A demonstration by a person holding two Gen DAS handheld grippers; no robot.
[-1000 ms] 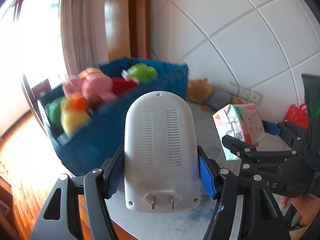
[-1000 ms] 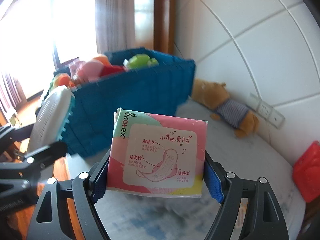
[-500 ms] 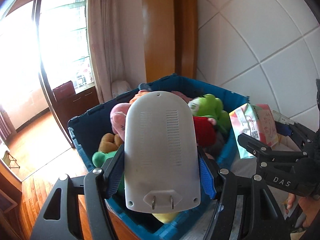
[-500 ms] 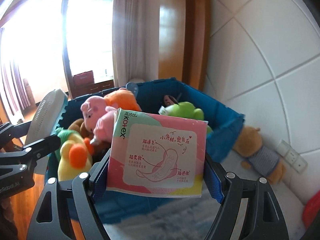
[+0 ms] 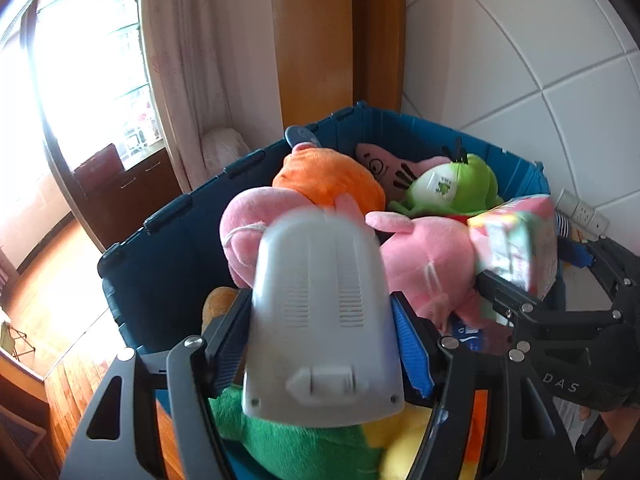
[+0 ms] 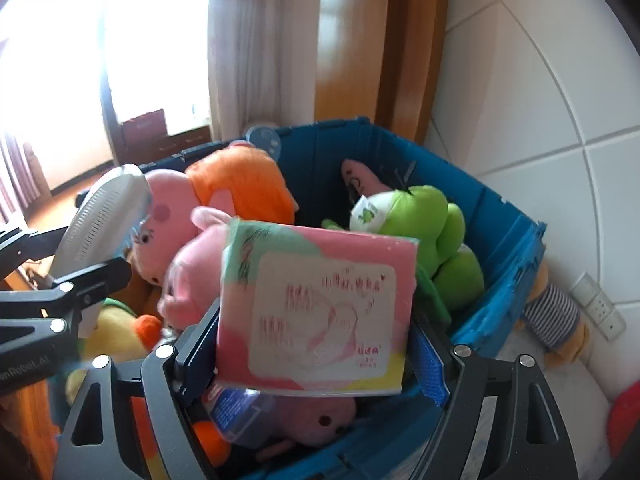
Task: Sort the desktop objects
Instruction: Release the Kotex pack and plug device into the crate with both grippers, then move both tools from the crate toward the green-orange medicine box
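Both grippers hang over an open blue crate (image 5: 168, 248) full of plush toys. Between the fingers of my left gripper (image 5: 320, 332) is a white plug-in device (image 5: 320, 312), smeared by motion while the fingers stay sharp. The jaws are opening, with a narrow gap at the pads. My right gripper (image 6: 316, 340) has a pink, green and yellow pad packet (image 6: 320, 304) between its fingers, tilted and blurred, and its jaws are opening too. The packet (image 5: 516, 240) also shows at the right of the left wrist view. The white device (image 6: 104, 216) shows at the left of the right wrist view.
The crate (image 6: 500, 240) holds pink pig plushes (image 5: 424, 264), an orange plush (image 6: 240, 184), a green frog (image 6: 432, 232) and a yellow toy (image 6: 108, 340). A striped bear (image 6: 556, 320) lies by the wall sockets (image 6: 600, 308). A red thing (image 6: 624, 416) sits at the right edge.
Both grippers swung from beside the crate to over it. The white device and the packet, held sharp and still before, are now blurred and loose between wider jaws.
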